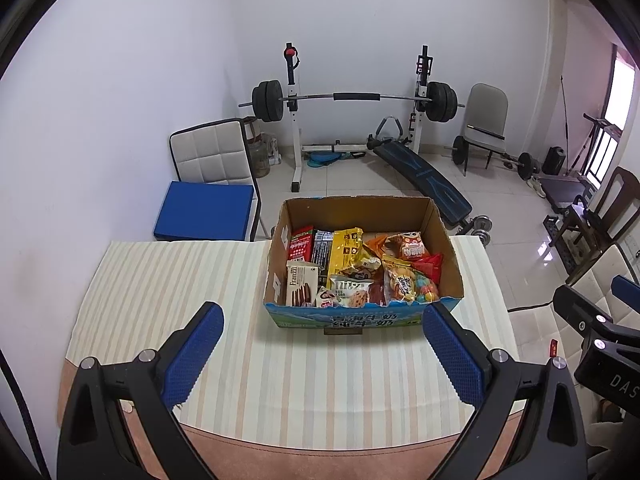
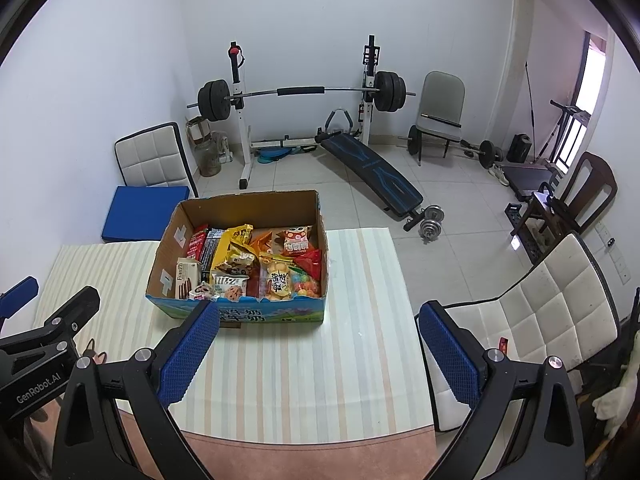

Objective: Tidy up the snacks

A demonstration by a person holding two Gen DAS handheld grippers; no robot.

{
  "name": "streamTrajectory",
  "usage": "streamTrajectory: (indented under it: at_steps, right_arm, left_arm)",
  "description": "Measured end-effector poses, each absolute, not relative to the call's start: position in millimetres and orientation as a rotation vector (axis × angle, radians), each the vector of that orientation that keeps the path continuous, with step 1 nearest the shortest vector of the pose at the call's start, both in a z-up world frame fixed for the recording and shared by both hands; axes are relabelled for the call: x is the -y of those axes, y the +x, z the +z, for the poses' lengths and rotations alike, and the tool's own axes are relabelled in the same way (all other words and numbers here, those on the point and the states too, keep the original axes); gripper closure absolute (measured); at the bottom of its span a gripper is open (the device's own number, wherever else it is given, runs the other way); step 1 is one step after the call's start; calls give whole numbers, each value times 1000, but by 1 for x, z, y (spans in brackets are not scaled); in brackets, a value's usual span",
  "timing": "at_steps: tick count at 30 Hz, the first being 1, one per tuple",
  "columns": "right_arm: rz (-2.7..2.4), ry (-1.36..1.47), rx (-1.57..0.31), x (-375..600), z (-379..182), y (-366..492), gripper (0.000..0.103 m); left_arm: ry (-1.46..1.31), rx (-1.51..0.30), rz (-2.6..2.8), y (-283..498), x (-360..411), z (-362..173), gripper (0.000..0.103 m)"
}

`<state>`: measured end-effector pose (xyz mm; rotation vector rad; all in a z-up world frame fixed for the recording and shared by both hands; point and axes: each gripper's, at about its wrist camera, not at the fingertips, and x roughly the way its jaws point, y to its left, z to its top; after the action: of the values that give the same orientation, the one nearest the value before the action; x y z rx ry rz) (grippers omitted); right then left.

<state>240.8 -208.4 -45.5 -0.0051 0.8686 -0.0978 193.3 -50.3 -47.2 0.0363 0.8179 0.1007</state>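
An open cardboard box with a blue printed front stands on the striped table. It holds several snack packs: a white Franzzi biscuit box, a yellow bag, a red pack and a colourful candy bag. My left gripper is open and empty, in front of the box. My right gripper is open and empty, near the box's front, to its right. The right gripper also shows at the right edge of the left wrist view.
A white chair with a blue cushion stands behind the table on the left. Another white chair stands at the table's right side. A barbell rack, a sit-up bench and dumbbells lie beyond.
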Motion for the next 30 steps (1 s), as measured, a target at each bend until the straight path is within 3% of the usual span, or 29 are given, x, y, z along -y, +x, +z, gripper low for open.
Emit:
streamTrajectory:
  at_steps: [30]
  right_arm:
    - [-109,-2,-854,210,-31,239,1]
  left_arm:
    - [33,-806,95,193,50,-42,1]
